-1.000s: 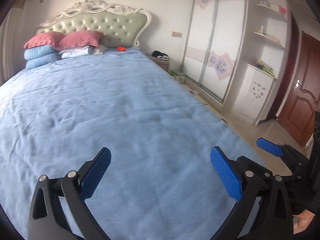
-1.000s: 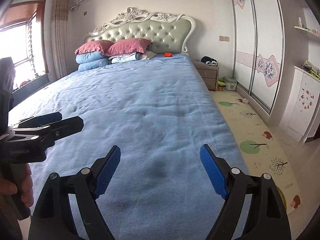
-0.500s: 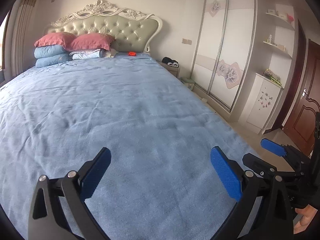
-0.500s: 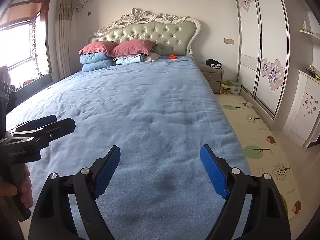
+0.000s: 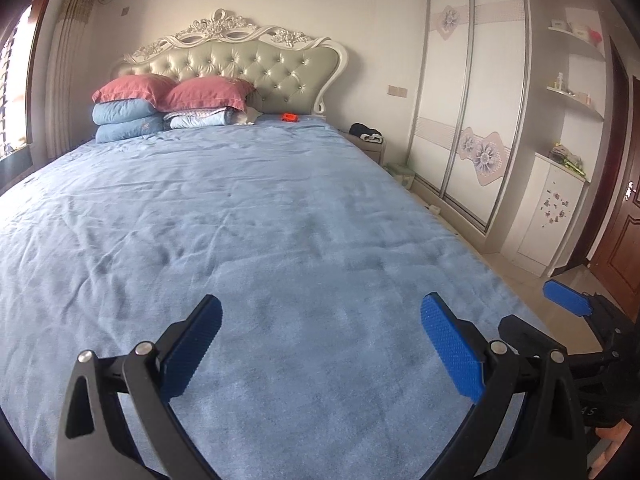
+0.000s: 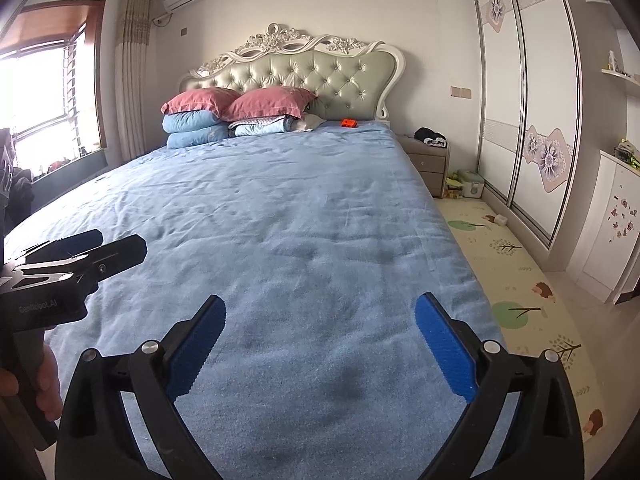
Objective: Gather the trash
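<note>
Hovering over the bed's foot end, we held both tongs empty: left gripper (image 5: 320, 346) spread wide, right gripper (image 6: 320, 344) with jaws opening, nothing between. Orange trash item (image 6: 348, 122) lay at the blue bedspread's (image 6: 280, 220) head edge, beside the pillows (image 6: 236, 104).

The small orange object (image 6: 348, 122) at twelve o'clock by the headboard (image 6: 320, 76) is too small to identify; the bed's (image 5: 280, 220) foot is cut off at six o'clock.
</note>
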`<state>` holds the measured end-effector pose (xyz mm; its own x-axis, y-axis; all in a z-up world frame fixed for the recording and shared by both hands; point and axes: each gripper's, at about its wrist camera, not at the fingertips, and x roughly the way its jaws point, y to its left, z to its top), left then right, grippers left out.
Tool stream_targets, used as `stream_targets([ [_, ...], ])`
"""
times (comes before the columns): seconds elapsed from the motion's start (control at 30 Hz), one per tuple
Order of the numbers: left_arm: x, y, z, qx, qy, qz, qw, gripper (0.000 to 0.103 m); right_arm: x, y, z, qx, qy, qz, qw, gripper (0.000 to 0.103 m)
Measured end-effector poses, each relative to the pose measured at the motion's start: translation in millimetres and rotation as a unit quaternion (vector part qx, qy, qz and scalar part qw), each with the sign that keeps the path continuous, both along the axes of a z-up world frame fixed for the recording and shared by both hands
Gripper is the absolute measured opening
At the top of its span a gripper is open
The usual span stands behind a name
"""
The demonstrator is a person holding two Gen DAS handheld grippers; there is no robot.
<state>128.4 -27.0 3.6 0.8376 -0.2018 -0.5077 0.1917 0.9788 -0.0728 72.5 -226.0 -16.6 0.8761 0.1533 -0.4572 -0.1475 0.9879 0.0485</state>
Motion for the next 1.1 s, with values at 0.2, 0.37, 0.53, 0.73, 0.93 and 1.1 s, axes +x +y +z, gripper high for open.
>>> stream_targets([
  [0.2,-7.5,2.0,5.9,0.026,-0.019,0.013,0.9994,0.099,-0.1,1.0,0.1,0.003,-0.001,-0.002,1.000,0.095],
  [0.37,-4.0,4.6,7.6,0.004,-0.008,-0.001,1.0000,0.099,-0.5,1.8,1.6,0.007,-0.004,-0.005,1.000,0.095],
  [0.53,-4.2,2.7,6.3,0.019,-0.014,0.010,0.9997,0.099,-0.4,2.8,5.2,0.011,-0.009,-0.007,1.000,0.095],
  [0.73,-3.2,4.3,5.3,0.014,-0.010,0.016,0.9997,0.099,0.7,3.0,6.0,0.014,-0.009,-0.008,1.000,0.095],
  [0.93,-3.3,6.5,5.8,0.019,-0.012,0.020,0.9996,0.099,3.3,3.7,7.0,0.019,-0.004,-0.008,1.000,0.095],
  [1.1,-2.9,5.4,5.3,0.032,-0.015,0.027,0.9990,0.099,6.1,5.2,6.8,0.020,-0.002,-0.006,1.000,0.095],
])
